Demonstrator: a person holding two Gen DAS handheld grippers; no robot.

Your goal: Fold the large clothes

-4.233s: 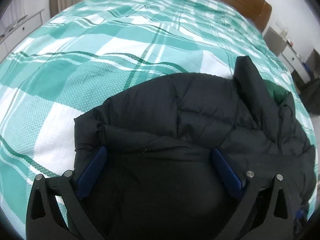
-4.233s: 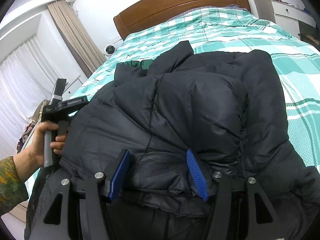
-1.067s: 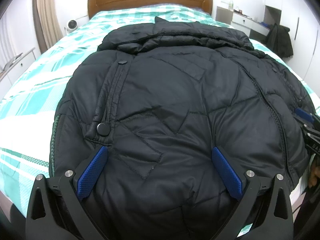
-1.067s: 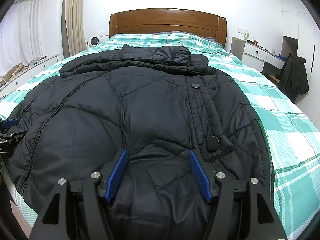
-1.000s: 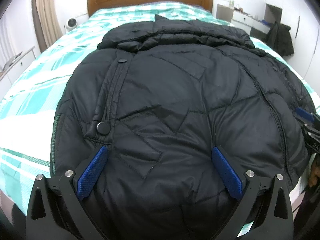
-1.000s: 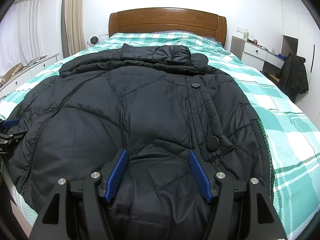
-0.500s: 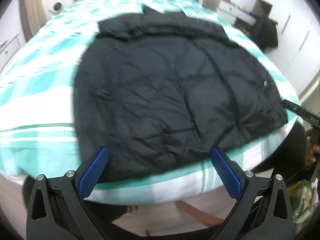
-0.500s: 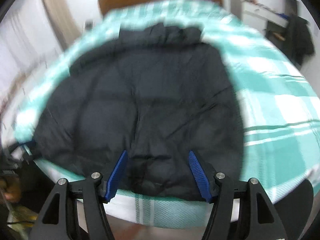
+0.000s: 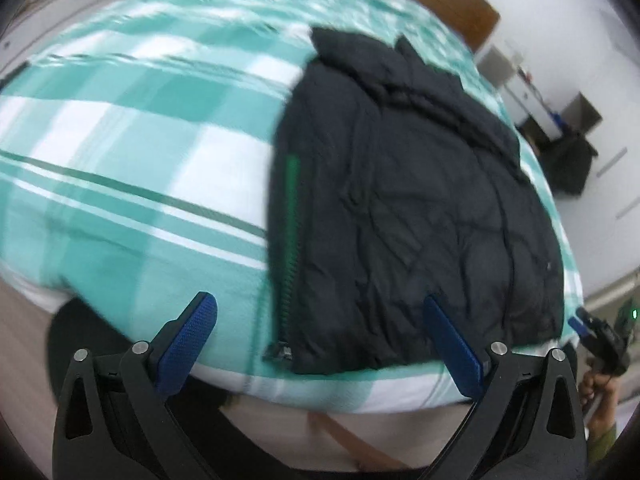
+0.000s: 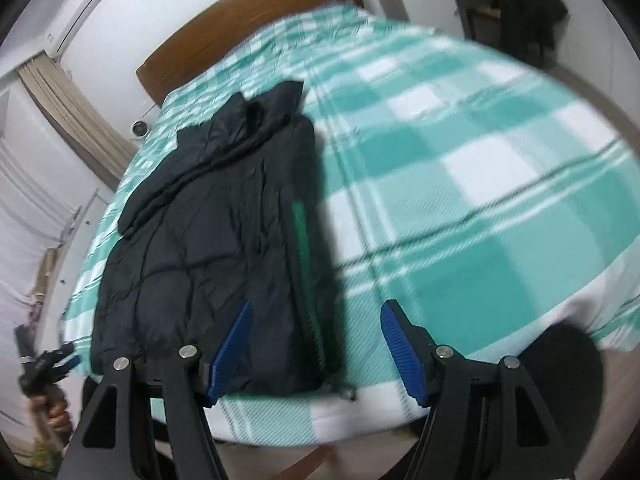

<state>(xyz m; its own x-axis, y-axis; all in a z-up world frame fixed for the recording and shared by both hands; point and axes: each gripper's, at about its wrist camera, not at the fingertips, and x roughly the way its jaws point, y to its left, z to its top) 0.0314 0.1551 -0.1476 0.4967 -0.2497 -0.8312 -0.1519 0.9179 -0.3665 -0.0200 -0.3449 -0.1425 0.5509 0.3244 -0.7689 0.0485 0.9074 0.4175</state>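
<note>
Black quilted puffer jacket (image 9: 408,208) now lies released on the teal checked bedspread (image 10: 460,200), left gripper (image 9: 320,340) wide open and empty, right gripper (image 10: 316,348) opening, holding nothing, both backed away

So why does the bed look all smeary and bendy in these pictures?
Left wrist view: the checked bedspread is streaked with motion blur and the black jacket is soft, while the left gripper looks sharp. Right wrist view: the bedspread smears the same way, and the right gripper, its jaws opening and empty, looks crisp. Both fisheye lenses bulge the bed into a dome.
</note>
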